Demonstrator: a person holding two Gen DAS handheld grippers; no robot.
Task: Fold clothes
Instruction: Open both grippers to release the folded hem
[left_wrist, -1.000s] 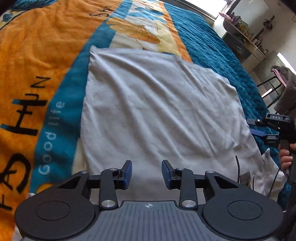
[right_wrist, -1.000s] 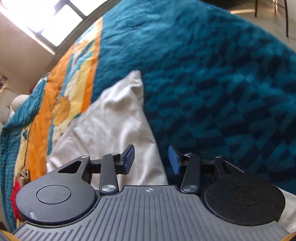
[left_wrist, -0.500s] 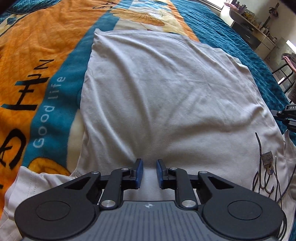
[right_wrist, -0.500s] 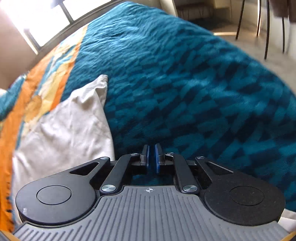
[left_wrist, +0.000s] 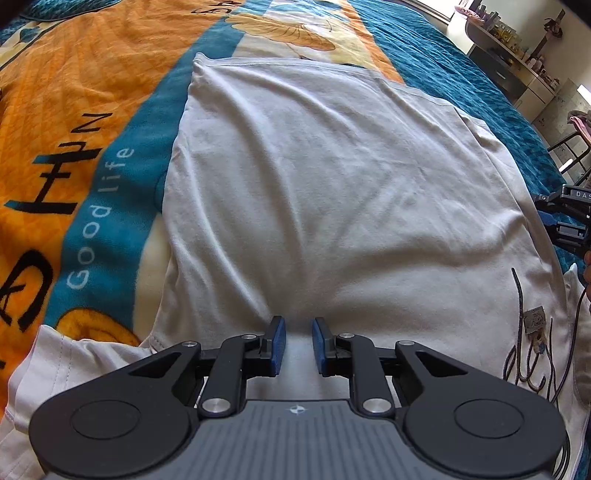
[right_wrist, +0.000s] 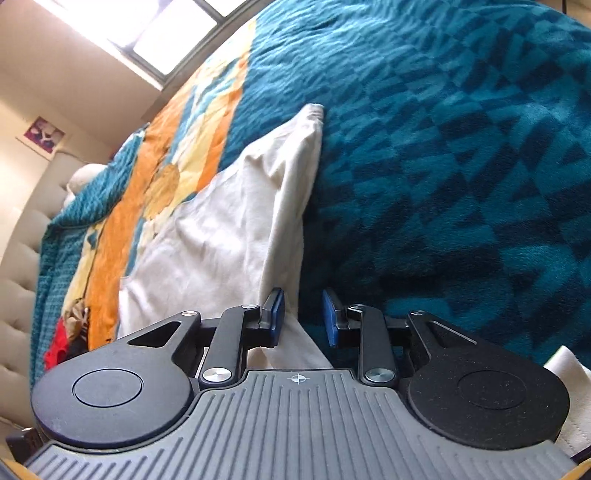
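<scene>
Left wrist view: my left gripper (left_wrist: 298, 343) pinches a raised ridge of the pale T-shirt (left_wrist: 332, 192), which spreads flat toward 12 o'clock over the orange-and-teal blanket (left_wrist: 81, 110). At 3 o'clock sits my right gripper (right_wrist: 303, 317); its jaws are opening, with the shirt's edge lying loose between the blue pads (right_wrist: 276, 314).

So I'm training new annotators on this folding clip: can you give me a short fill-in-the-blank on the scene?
1. The garment spread on the blanket is a ____ T-shirt.
2. The pads of the left gripper are ____ in colour.
3. The word after "Good" on the blanket is ____.

Missing words: white; blue; life
</scene>
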